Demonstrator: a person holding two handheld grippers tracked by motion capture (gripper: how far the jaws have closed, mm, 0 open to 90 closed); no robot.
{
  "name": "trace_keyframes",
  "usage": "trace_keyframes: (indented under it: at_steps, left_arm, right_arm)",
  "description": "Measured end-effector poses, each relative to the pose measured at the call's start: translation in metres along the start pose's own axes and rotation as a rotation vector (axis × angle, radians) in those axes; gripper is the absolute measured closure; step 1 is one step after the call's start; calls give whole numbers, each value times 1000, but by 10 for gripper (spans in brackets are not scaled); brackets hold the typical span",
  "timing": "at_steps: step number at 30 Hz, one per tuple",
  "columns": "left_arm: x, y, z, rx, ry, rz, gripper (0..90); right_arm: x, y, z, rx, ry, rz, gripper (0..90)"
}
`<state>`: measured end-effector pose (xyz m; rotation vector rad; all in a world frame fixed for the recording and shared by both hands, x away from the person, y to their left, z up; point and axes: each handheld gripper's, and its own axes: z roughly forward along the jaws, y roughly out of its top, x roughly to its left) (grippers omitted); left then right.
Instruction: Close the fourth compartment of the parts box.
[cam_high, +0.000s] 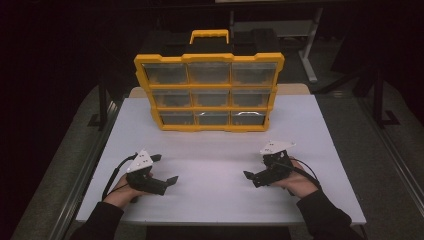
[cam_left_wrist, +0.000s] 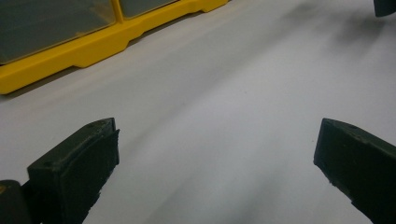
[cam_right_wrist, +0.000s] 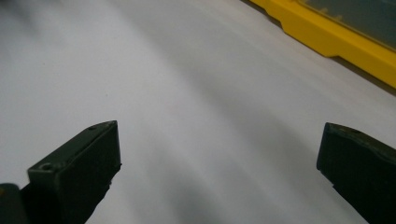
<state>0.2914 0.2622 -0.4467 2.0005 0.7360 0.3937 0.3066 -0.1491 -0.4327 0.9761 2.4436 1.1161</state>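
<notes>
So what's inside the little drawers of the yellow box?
The yellow box stands upright on the white table with nine see-through drawers. They look dark and greyish, with a pale glint in the bottom right drawer. Their contents are too dim and small to tell.

White surface with a yellow drawer organizer standing on it

The surface (cam_high: 215, 165) is a plain white rectangular top. Toward its far edge a yellow organizer (cam_high: 209, 92) with a carry handle and nine clear drawers in three rows stands upright, its front facing the near side. Two hands rest low over the near part, well apart from the organizer.
</notes>
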Motion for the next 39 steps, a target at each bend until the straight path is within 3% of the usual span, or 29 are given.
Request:
trace_keyframes:
  at_steps: [7,16,39]
  left_arm:
    - [0,0,0,0,0,0,0]
    - [-1,1,0,0,-2,-1,0]
    - [-2,1,1,5,-8,0,0]
  right_arm:
    - [2,-13,-2,12,-8,3,0]
    - [-1,-25,-10,-14,-13,26,0]
    - [-6,-35,-23,-39,-7,57,0]
